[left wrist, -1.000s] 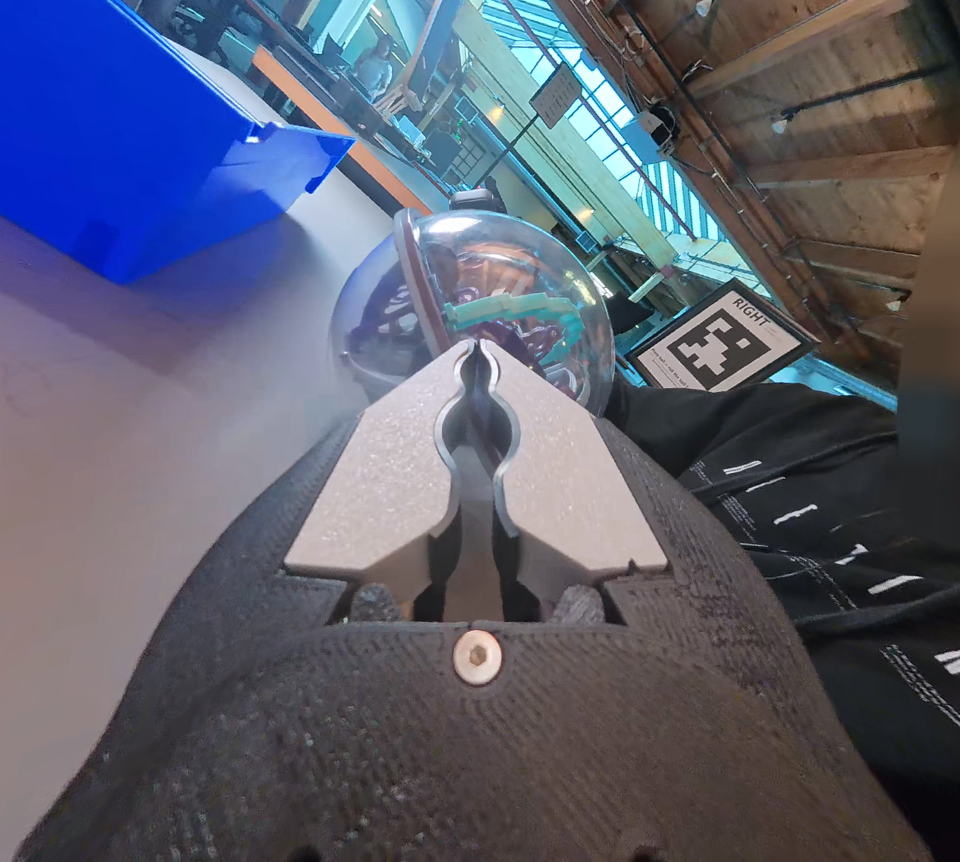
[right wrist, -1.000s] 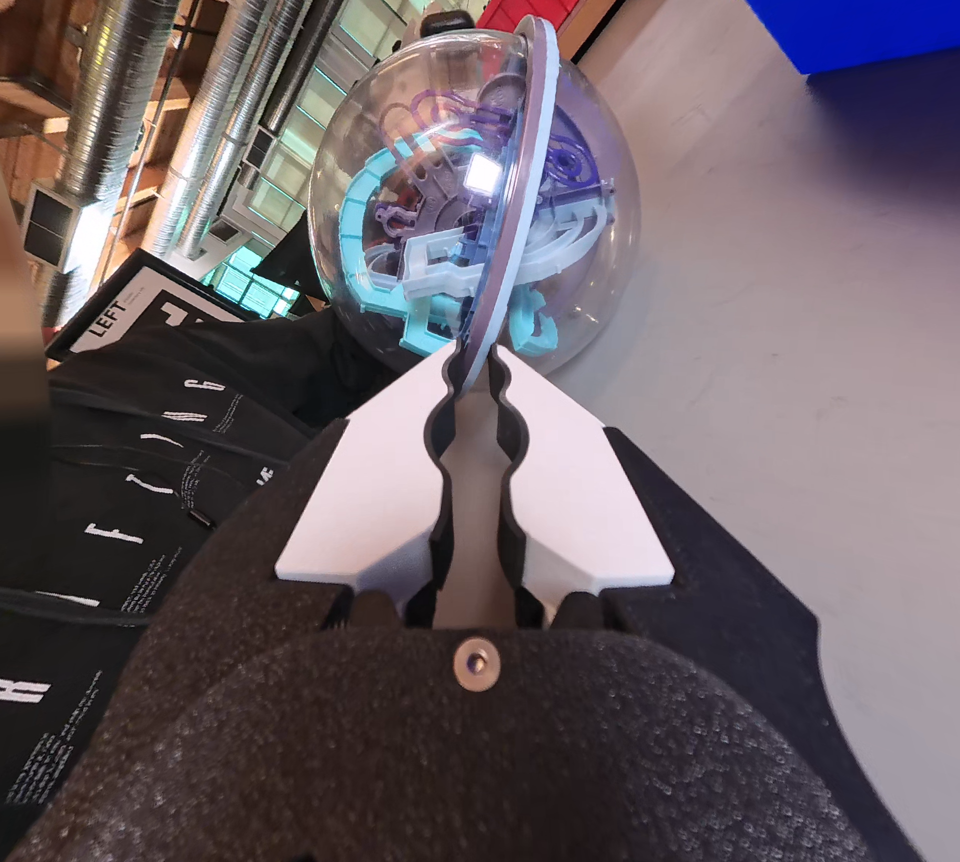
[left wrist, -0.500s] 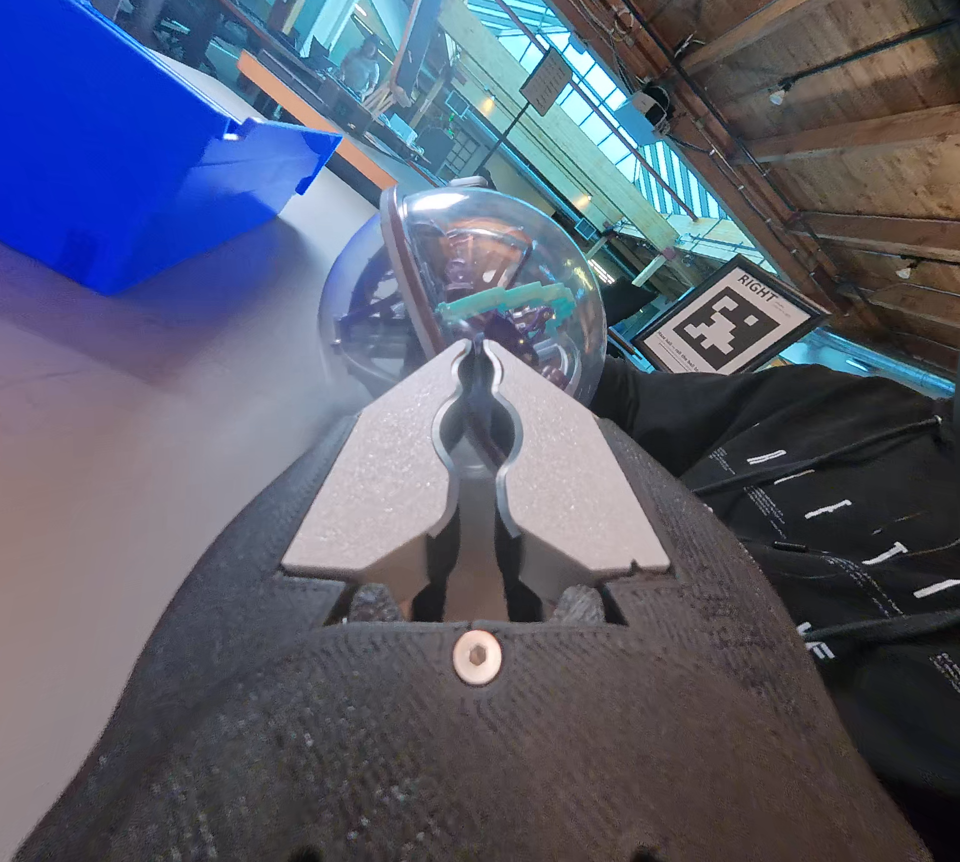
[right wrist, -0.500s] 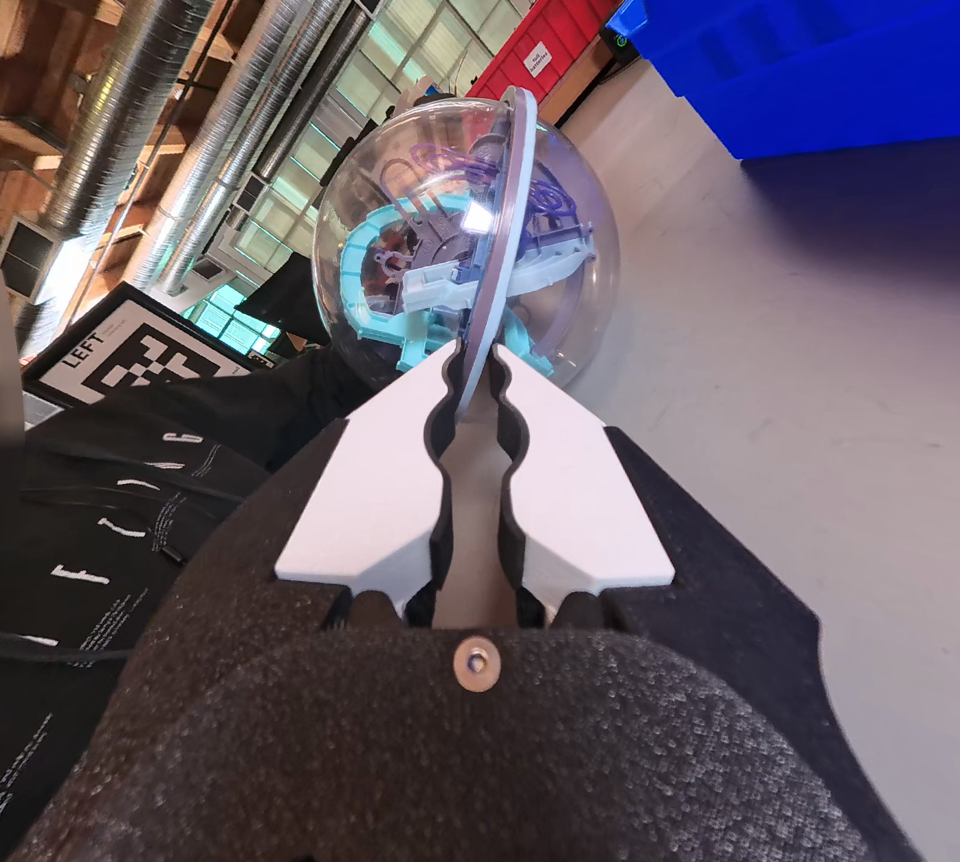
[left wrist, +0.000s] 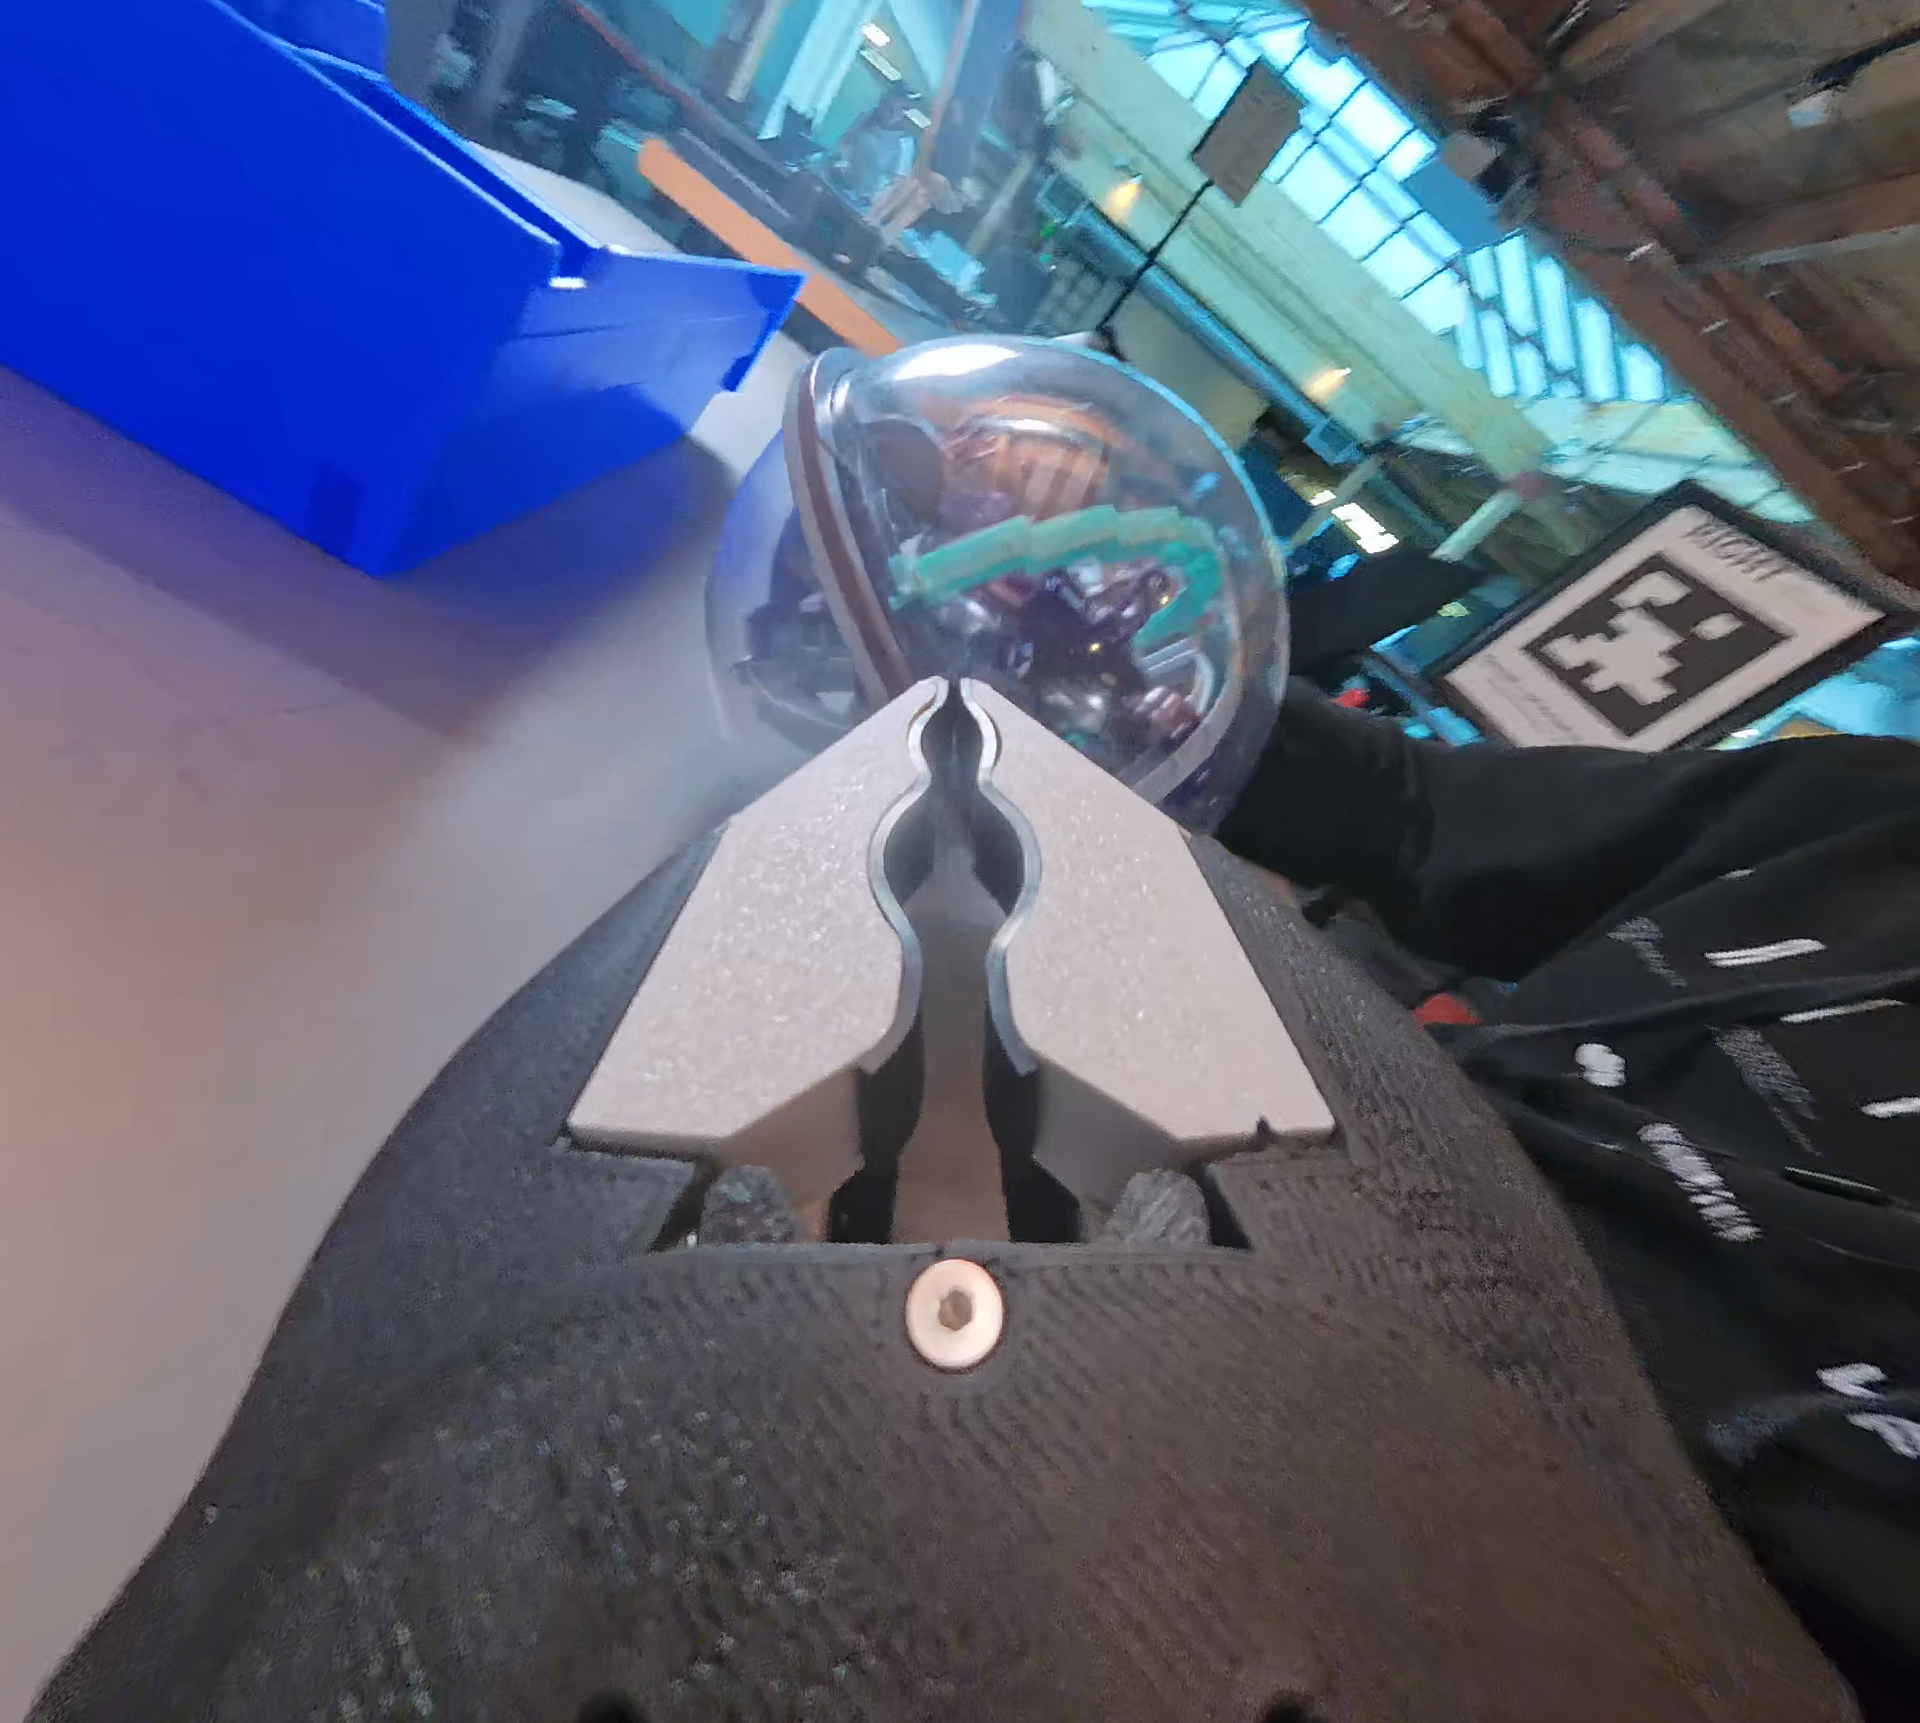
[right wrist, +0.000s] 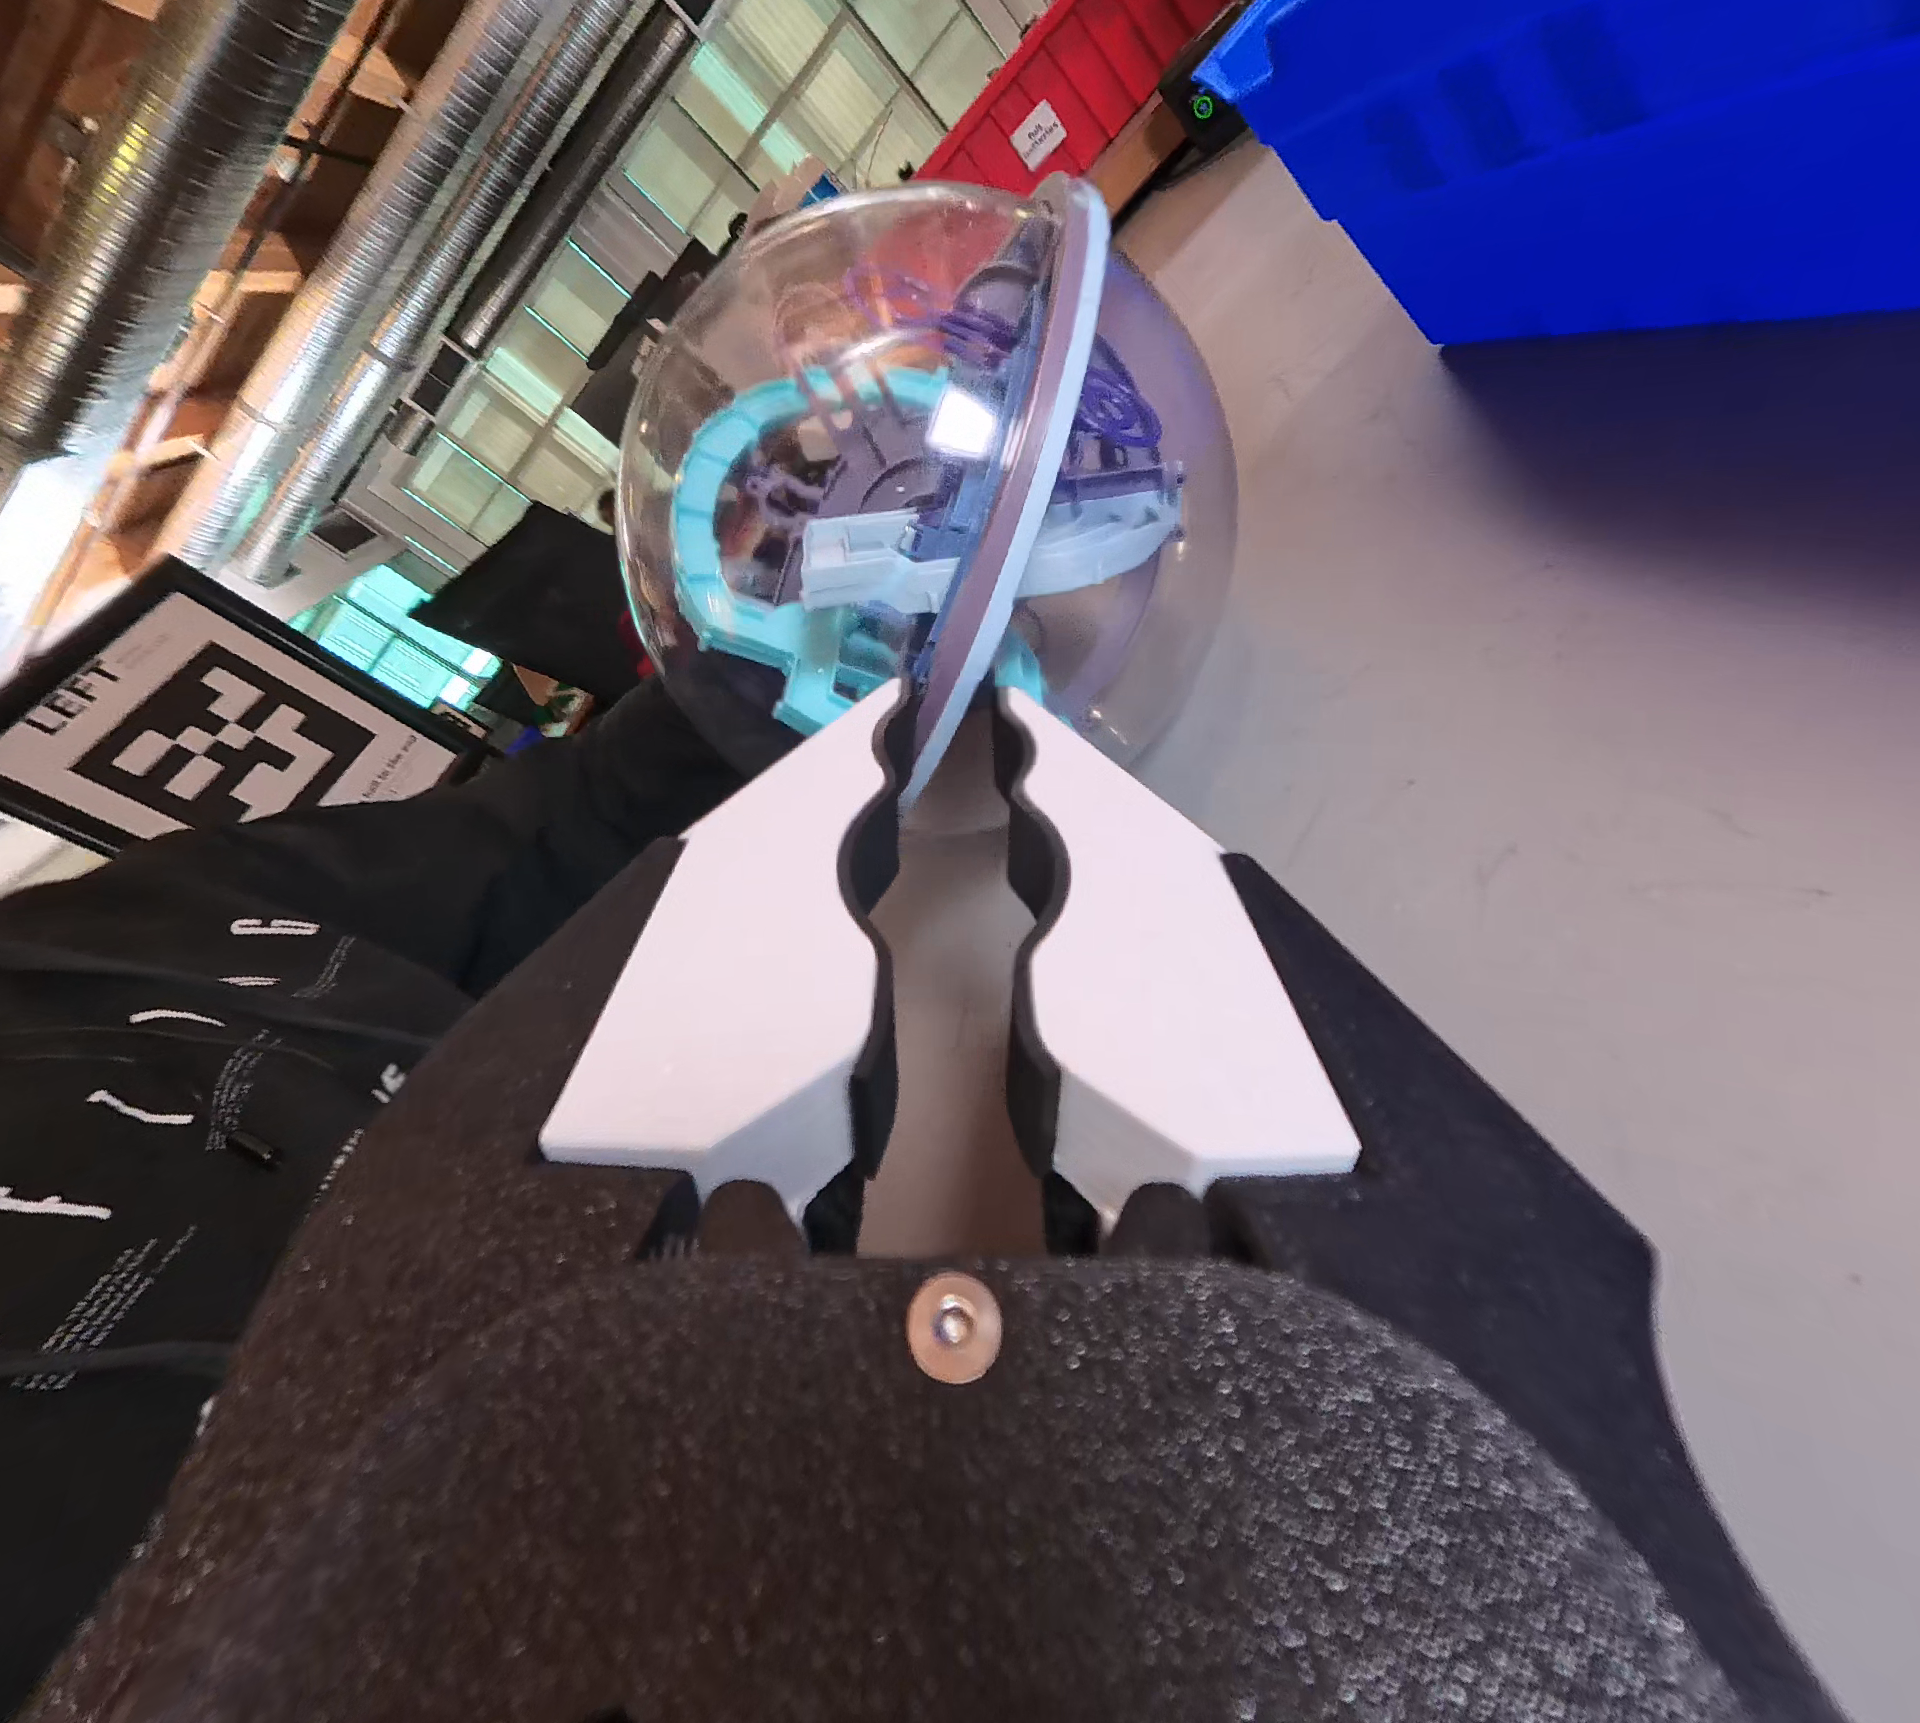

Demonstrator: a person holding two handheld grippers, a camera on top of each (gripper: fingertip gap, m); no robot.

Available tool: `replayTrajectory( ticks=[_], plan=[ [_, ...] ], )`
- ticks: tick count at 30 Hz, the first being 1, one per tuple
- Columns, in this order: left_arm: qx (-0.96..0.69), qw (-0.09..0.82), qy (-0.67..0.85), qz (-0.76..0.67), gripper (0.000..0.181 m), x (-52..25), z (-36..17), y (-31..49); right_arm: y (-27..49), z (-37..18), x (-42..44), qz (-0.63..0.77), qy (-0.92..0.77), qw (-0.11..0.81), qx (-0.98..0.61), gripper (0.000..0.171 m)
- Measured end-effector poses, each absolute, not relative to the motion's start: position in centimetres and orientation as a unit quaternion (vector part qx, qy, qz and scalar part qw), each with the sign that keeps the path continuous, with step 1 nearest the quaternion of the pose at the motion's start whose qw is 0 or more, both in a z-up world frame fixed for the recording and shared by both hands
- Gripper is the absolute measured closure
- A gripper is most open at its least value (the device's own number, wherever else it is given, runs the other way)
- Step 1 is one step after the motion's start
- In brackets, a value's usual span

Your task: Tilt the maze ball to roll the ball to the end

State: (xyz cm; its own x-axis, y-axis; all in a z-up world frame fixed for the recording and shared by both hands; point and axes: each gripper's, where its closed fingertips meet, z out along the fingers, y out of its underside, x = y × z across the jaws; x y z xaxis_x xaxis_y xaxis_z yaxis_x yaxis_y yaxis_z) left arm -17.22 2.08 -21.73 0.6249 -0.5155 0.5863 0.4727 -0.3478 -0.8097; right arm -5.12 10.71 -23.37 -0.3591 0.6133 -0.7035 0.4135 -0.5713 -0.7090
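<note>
The maze ball (left wrist: 1039,551) is a clear sphere with teal, purple and grey tracks inside and a thin rim around its middle. It is held above the grey table (left wrist: 260,842) between both grippers. My left gripper (left wrist: 953,686) is shut on the rim from one side. My right gripper (right wrist: 948,697) grips the rim of the maze ball (right wrist: 852,447) from the opposite side, with the rim leaning against its left finger. I cannot make out the small ball inside.
A blue bin (left wrist: 260,271) stands on the table close behind the maze ball and also shows in the right wrist view (right wrist: 1662,115). A red bin (right wrist: 1081,63) is farther back. A person's black sleeve (left wrist: 1558,842) and each gripper's marker plate (right wrist: 208,738) lie beyond the ball.
Both grippers have turned with the maze ball, so its rim now leans more. The blue bin takes up more of both views. The grip has not changed.
</note>
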Motion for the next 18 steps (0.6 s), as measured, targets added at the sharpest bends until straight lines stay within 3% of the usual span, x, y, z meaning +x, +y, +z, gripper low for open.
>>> replayTrajectory(
  ticks=[2, 6, 9, 13, 15, 18],
  plan=[
    [-0.715, 0.568, 0.024, -0.406, 0.181, -17.4, -22.3, 2.2, 10.6, -23.7, -5.1, 0.667, -0.475, 0.084, -0.568, 0.146],
    [-0.709, 0.545, 0.027, -0.446, 0.181, -16.5, -22.5, 1.9, 9.5, -24.5, -4.7, 0.651, -0.498, 0.068, -0.568, 0.144],
    [-0.696, 0.532, 0.043, -0.481, 0.181, -15.4, -22.1, 1.4, 8.8, -25.1, -4.7, 0.639, -0.517, 0.065, -0.567, 0.150],
    [-0.684, 0.540, 0.033, -0.489, 0.155, -15.5, -21.8, 1.7, 8.5, -24.8, -4.8, 0.645, -0.517, 0.067, -0.559, 0.162],
    [-0.687, 0.545, 0.014, -0.479, 0.156, -16.3, -22.1, 2.1, 8.5, -24.9, -4.8, 0.644, -0.518, 0.069, -0.559, 0.171],
    [-0.686, 0.548, -0.057, -0.476, 0.156, -18.5, -22.5, 3.0, 8.9, -25.0, -4.8, 0.640, -0.515, 0.072, -0.566, 0.171]
  ],
)
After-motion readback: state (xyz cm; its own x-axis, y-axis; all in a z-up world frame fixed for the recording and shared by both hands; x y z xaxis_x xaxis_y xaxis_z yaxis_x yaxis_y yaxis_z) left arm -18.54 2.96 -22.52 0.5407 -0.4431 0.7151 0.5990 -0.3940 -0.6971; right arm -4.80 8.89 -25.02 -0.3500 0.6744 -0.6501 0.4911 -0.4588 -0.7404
